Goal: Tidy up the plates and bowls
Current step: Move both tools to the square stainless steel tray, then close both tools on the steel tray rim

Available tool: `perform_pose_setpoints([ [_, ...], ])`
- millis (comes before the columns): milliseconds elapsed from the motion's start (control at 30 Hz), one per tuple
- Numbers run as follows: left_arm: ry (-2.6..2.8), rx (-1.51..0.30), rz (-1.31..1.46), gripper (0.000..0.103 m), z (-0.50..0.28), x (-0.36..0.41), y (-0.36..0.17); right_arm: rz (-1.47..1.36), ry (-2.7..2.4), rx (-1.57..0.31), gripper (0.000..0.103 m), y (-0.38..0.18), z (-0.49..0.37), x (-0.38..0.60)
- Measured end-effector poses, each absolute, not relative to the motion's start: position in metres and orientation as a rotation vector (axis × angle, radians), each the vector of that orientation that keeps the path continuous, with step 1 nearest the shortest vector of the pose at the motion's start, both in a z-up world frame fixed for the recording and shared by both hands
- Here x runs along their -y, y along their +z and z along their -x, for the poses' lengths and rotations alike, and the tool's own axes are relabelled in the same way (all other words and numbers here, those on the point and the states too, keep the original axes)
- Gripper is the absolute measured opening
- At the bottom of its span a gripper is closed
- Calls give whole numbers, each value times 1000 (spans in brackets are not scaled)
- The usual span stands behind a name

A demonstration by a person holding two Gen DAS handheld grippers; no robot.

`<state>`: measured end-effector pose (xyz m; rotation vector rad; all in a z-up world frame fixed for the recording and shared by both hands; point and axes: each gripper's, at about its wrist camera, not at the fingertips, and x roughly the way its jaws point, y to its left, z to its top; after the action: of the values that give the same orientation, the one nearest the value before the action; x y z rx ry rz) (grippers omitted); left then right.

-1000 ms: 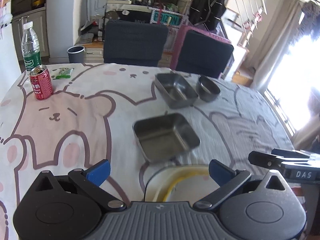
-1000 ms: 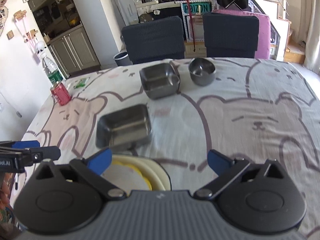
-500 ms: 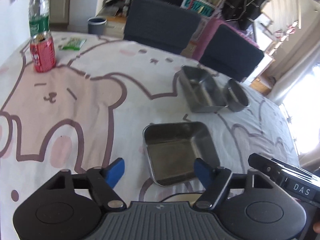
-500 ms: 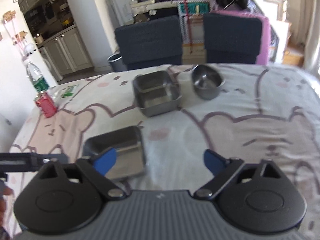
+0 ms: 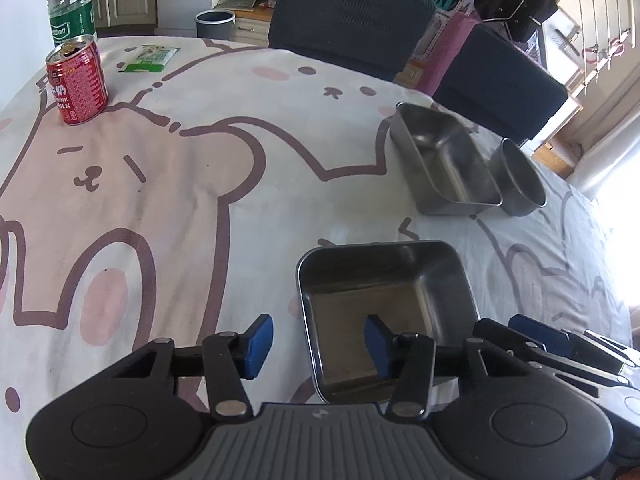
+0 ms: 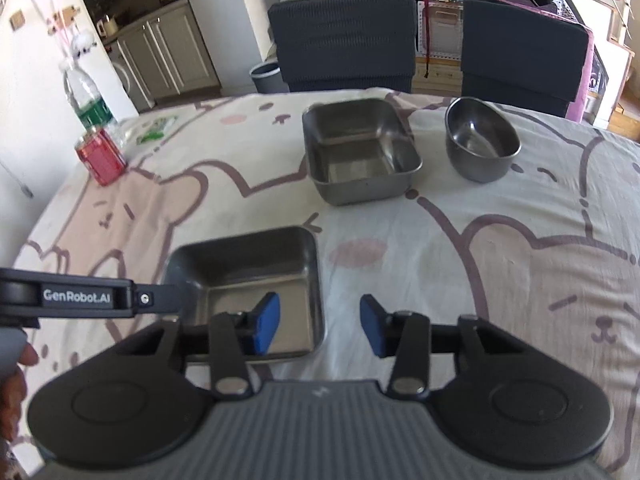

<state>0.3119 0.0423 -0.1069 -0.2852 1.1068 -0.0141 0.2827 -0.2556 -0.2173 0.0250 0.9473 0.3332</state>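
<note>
A pink-and-white bear-patterned tablecloth [image 5: 200, 184] was seen; the steel trays [image 6: 248, 276] were grey, the can [image 5: 76, 80] red, the gripper pads [image 5: 258, 340] blue.

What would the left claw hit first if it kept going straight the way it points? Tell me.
Probably the left wall of the near square steel tray: the left claw straddles that wall, pads not touching. Depth is unclear; it might reach the tablecloth first.

Both grippers came forward and down over the near square steel tray [image 5: 384, 304], the left gripper [image 5: 318, 342] and right gripper [image 6: 318, 324] half-closing astride opposite walls; the yellow-rimmed plate left view.
</note>
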Motion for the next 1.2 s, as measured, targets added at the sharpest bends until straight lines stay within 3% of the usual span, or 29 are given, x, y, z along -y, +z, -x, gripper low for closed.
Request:
perform_pose_setpoints([
  [167, 1, -1129, 266, 41, -318, -38, -115, -11, 320, -961, 35, -224, -291, 253],
  [433, 13, -1161, 206, 23, -321, -30, -123, -22, 339, -994, 33, -233, -299, 249],
  [533, 15, -1159, 198, 11, -321, -30, -122, -33, 356, -1012, 18, -235, -301, 247],
  [667, 8, -1146, 190, 9, -319, -30, -119, 8, 342, -996, 9, -234, -296, 243],
  [1200, -89, -981, 240, 7, -290, -5, -72, -93, 297, -867, 6, -194, -265, 287],
])
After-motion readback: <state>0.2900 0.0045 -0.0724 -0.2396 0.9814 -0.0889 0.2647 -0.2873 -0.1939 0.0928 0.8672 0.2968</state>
